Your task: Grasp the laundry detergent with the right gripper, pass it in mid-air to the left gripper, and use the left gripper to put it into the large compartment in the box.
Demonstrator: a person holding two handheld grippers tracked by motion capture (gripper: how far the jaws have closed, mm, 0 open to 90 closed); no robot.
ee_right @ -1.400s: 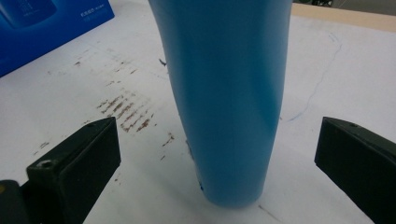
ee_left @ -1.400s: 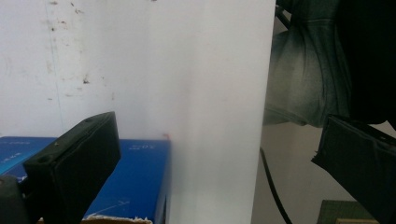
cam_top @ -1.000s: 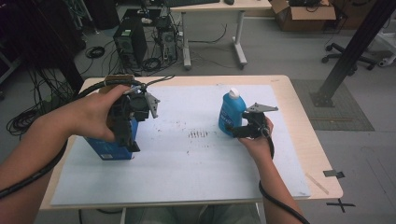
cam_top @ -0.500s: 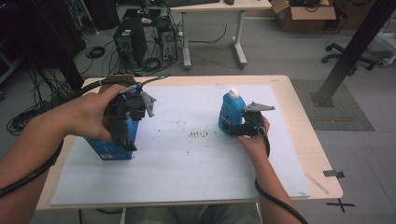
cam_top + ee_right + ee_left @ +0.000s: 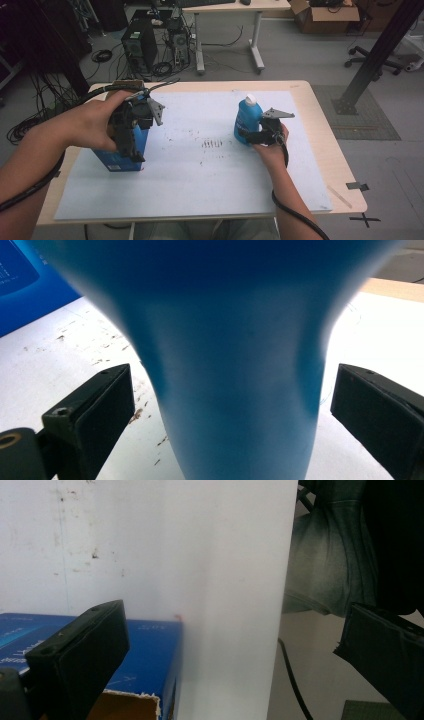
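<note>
A blue carton (image 5: 119, 161) with its top flap open stands on the white sheet (image 5: 210, 175) at the left. My left gripper (image 5: 132, 151) points down over it, jaws wide apart. In the left gripper view the left gripper (image 5: 235, 625) has one jaw in front of the carton (image 5: 145, 650) and nothing pressed between its pads. A blue bottle (image 5: 246, 119) with a white cap stands right of centre. My right gripper (image 5: 251, 136) reaches in from its near side. In the right gripper view the bottle (image 5: 235, 380) stands between the jaws of the right gripper (image 5: 230, 390), which have just been closing, with a gap on each side.
The wooden table (image 5: 320, 110) shows bare around the sheet, with tape marks near its right front corner (image 5: 356, 186). Dark smudges (image 5: 212, 144) mark the sheet's middle. Computer towers (image 5: 141, 47), cables, a second desk (image 5: 230, 7) and a black post (image 5: 380, 50) stand beyond.
</note>
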